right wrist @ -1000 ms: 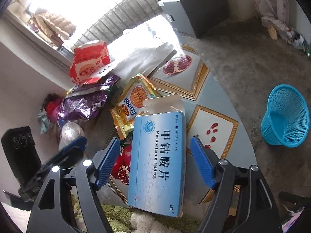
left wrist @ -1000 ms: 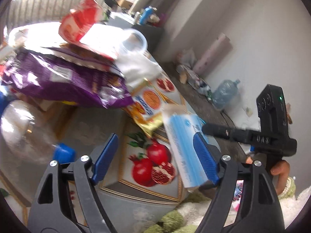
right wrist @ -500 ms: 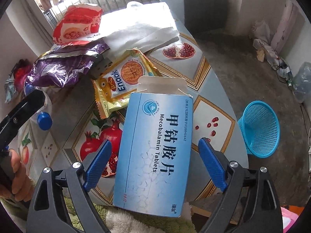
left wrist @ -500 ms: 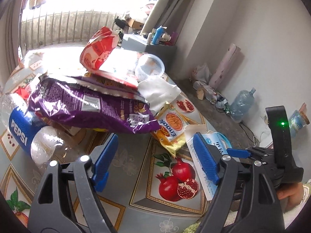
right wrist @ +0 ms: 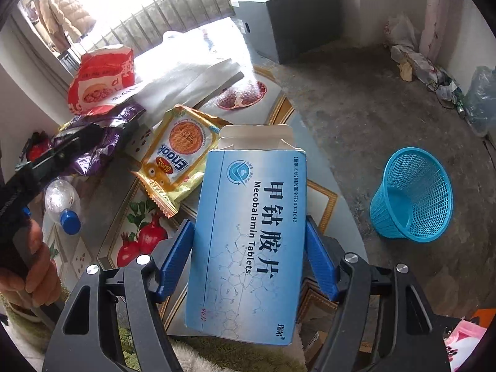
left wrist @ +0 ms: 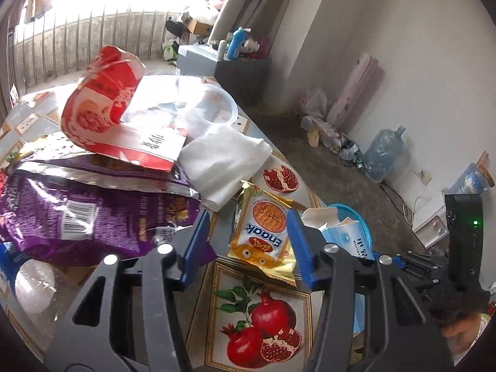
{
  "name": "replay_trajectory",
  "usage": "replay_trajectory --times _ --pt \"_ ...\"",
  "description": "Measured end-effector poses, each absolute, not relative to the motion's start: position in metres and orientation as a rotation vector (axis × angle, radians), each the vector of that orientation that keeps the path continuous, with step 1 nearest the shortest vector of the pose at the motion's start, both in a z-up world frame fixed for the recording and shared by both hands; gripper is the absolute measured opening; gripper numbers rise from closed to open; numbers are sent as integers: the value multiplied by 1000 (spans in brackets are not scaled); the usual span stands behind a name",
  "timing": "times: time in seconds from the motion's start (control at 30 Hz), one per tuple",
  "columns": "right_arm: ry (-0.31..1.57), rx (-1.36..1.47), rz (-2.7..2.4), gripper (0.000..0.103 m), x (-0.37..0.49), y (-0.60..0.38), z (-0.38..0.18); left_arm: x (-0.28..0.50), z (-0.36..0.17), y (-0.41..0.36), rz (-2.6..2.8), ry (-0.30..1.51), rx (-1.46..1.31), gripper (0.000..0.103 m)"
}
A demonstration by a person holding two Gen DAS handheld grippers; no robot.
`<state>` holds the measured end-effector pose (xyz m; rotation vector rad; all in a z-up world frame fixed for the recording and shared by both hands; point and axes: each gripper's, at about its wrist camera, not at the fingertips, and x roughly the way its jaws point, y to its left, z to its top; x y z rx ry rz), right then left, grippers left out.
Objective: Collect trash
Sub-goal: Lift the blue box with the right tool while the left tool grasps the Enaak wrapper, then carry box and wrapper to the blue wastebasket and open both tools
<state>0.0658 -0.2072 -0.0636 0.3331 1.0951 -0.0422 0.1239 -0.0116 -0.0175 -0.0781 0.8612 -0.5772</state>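
Observation:
A blue medicine box (right wrist: pixel 251 232) with an open top flap lies lengthwise between the fingers of my right gripper (right wrist: pixel 248 248). The jaws are closing and both blue pads (right wrist: pixel 175 254) touch its long sides. The same box (left wrist: pixel 347 238) shows at the right of the left wrist view. My left gripper (left wrist: pixel 248 241) hovers above the table, its jaws closing with nothing pressed between them. A yellow Enaok snack packet (left wrist: pixel 263 232) lies on the table beyond its fingertips. On the floor stands a blue mesh basket (right wrist: pixel 412 198).
A purple snack bag (left wrist: pixel 77 217), a red bag (left wrist: pixel 102 108), a white cloth (left wrist: pixel 223 161) and a clear tub (left wrist: pixel 217 105) pile up on the pomegranate-patterned table (right wrist: pixel 334 217). A plastic bottle (right wrist: pixel 60 198) lies at the left. A grey cabinet (right wrist: pixel 279 24) stands behind.
The left gripper has drawn back from the box toward the pile and its jaws have narrowed. The right gripper's jaws have closed in against the box's sides.

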Motion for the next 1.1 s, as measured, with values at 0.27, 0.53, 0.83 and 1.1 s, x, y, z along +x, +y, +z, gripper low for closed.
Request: replay_trajectory --times 0.27,0.53,0.83,1.1 --pt "1046 396 -51 68 71 -235 -63 145 -50 -45 -534 993 9 25" --pt "986 371 -28 68 89 -238 -55 152 -64 -46 -466 1064 35 25" --pt "1008 361 28 68 99 -227 -66 147 -73 -36 -597 1213 -91 25" --pt "1058 373 103 68 85 -219 -68 110 -62 -14 -720 1245 -163 25"
